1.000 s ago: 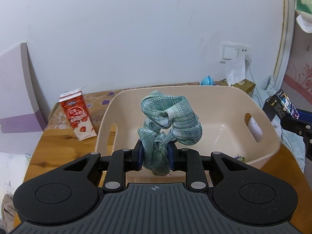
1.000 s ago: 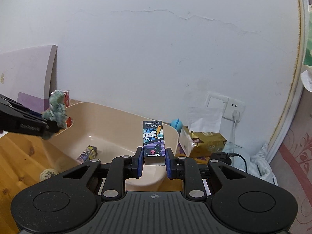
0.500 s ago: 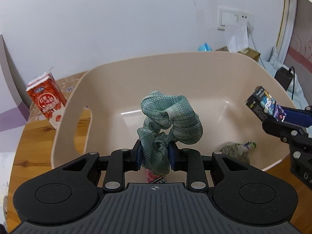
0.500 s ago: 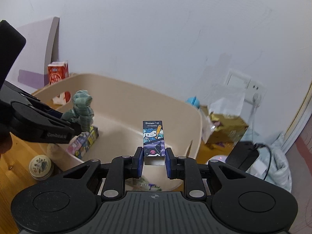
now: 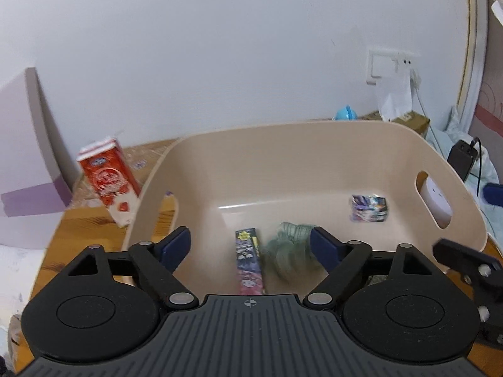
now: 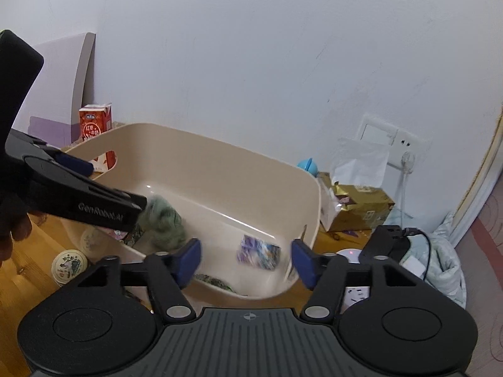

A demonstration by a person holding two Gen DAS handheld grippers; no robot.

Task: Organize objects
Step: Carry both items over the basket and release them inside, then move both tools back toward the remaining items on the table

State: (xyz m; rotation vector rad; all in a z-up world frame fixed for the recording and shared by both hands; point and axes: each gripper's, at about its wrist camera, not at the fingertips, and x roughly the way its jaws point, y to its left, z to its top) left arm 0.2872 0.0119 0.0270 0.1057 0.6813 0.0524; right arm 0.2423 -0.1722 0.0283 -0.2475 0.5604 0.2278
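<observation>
With both the left gripper (image 5: 250, 245) and the right gripper (image 6: 245, 262) just sprung wide and holding nothing, the soft, light green scrunchie (image 5: 290, 248) and the stiff little printed box (image 6: 260, 253) drop blurred into the beige bin (image 5: 314, 144); each looks easy to pinch mid-body.

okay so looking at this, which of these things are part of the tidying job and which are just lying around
Part of the job:
bin
green scrunchie, dropping from the open left gripper
small box, dropping from the open right gripper
long box, in the bin

Just lying about:
milk carton
gold box
round tin
wall socket
</observation>
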